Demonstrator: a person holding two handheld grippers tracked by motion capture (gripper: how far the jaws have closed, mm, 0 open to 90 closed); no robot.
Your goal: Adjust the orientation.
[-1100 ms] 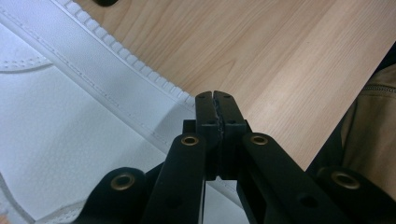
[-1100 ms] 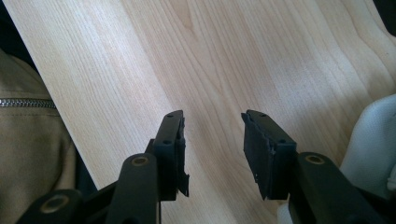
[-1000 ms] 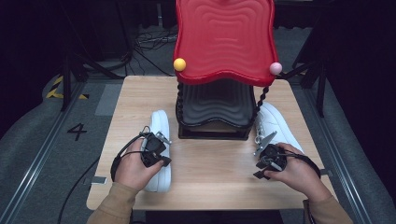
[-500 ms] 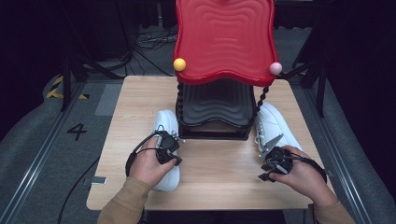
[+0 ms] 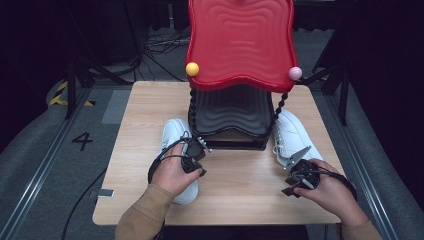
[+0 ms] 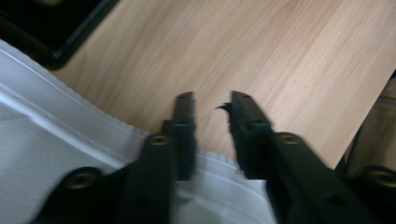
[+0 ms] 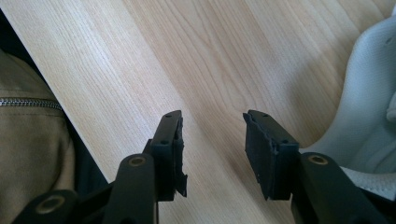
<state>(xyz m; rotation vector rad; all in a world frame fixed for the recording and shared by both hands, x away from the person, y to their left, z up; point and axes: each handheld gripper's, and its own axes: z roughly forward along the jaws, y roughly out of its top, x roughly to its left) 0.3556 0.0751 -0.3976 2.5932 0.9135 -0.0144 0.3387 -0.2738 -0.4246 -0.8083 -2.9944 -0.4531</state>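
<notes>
Two white shoes lie on the wooden table (image 5: 235, 200), one on each side of a stand. My left gripper (image 5: 196, 162) hovers over the left shoe (image 5: 175, 137), close to the stand's black base. In the left gripper view its jaws stand open a narrow way above the shoe's ribbed sole edge (image 6: 84, 135) and bare wood; my left gripper (image 6: 211, 107) holds nothing. My right gripper (image 5: 292, 182) sits near the table's front right, just in front of the right shoe (image 5: 292, 135). In the right gripper view my right gripper (image 7: 212, 140) is open wide over wood, the shoe (image 7: 369, 116) beside its right jaw.
The stand has a red wavy top tray (image 5: 240, 45) and a black lower tray (image 5: 230, 115) on twisted posts, with a yellow ball (image 5: 192, 69) and a pink ball (image 5: 295, 73) at the corners. A tan jacket (image 7: 28, 140) shows past the table's near edge.
My left gripper has slid to the right across the left shoe, toward the stand's base. My right gripper has drifted a little toward the person.
</notes>
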